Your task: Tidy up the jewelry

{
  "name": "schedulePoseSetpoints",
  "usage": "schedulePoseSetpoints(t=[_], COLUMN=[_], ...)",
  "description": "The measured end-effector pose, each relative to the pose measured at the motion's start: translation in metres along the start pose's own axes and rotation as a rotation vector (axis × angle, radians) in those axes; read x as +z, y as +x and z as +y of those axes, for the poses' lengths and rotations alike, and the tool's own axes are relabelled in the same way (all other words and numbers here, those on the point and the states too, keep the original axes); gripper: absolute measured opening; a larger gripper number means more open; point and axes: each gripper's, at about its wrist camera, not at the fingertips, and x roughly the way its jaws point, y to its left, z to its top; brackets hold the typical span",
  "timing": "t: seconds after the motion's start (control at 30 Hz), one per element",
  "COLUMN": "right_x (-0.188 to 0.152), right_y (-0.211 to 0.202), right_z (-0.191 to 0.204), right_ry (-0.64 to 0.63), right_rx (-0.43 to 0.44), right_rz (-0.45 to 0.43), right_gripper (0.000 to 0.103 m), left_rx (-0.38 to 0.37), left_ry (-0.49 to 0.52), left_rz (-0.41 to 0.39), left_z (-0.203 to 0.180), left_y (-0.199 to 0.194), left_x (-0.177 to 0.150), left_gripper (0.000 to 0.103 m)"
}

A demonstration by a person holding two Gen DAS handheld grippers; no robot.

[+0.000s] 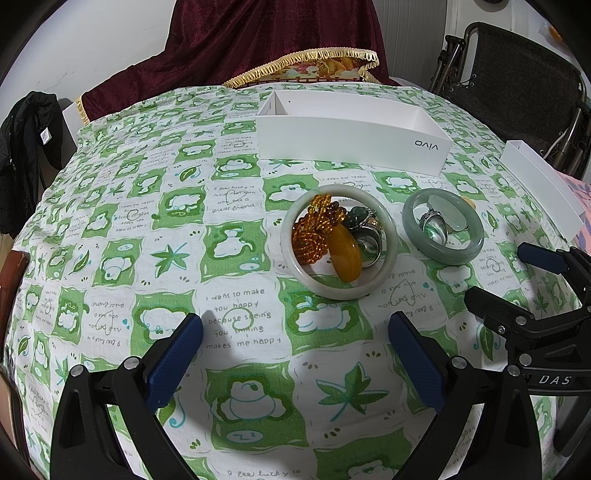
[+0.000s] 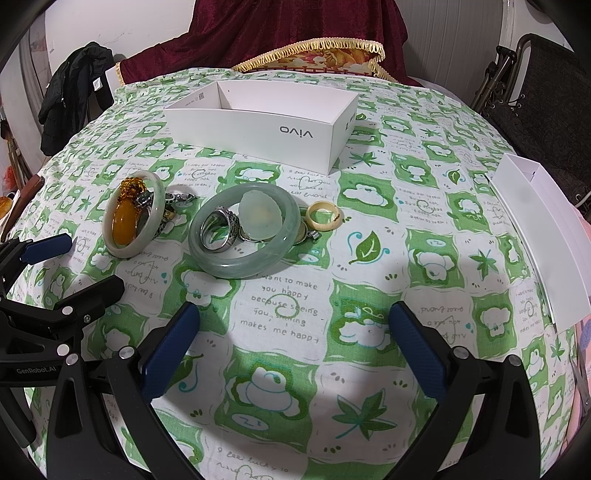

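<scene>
A pale jade bangle [image 1: 334, 290] [image 2: 122, 249] lies on the tablecloth, ringing an amber pendant [image 1: 344, 254], orange beads [image 1: 310, 236] and rings. A green jade bangle [image 1: 441, 254] [image 2: 236, 267] beside it rings a silver ring [image 2: 218, 230] and a pale jade piece [image 2: 260, 216]. A cream ring [image 2: 323, 216] lies right of it. An open white vivo box [image 1: 351, 142] [image 2: 258, 129] stands behind. My left gripper [image 1: 295, 354] and right gripper [image 2: 295, 343] are both open and empty, short of the jewelry.
A second white box [image 1: 543, 188] [image 2: 543, 229] lies at the table's right edge. A folding chair [image 1: 517, 92] stands at the back right, a black jacket [image 2: 74, 92] hangs at the left, and dark red cloth [image 2: 295, 33] is behind the table.
</scene>
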Motion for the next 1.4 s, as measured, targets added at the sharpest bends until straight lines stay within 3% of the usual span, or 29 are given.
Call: schedulePoseSetpoints(t=[1.4], right_x=[0.0000], right_y=[0.0001], right_z=[0.0000], right_ry=[0.000], right_rx=[0.000], right_rz=[0.000], right_gripper=[0.099], left_rx=[0.000], left_ry=[-0.001], left_rz=[0.000], left_z=[-0.0028], left_y=[-0.0035], left_x=[0.0046], left_gripper=[0.100])
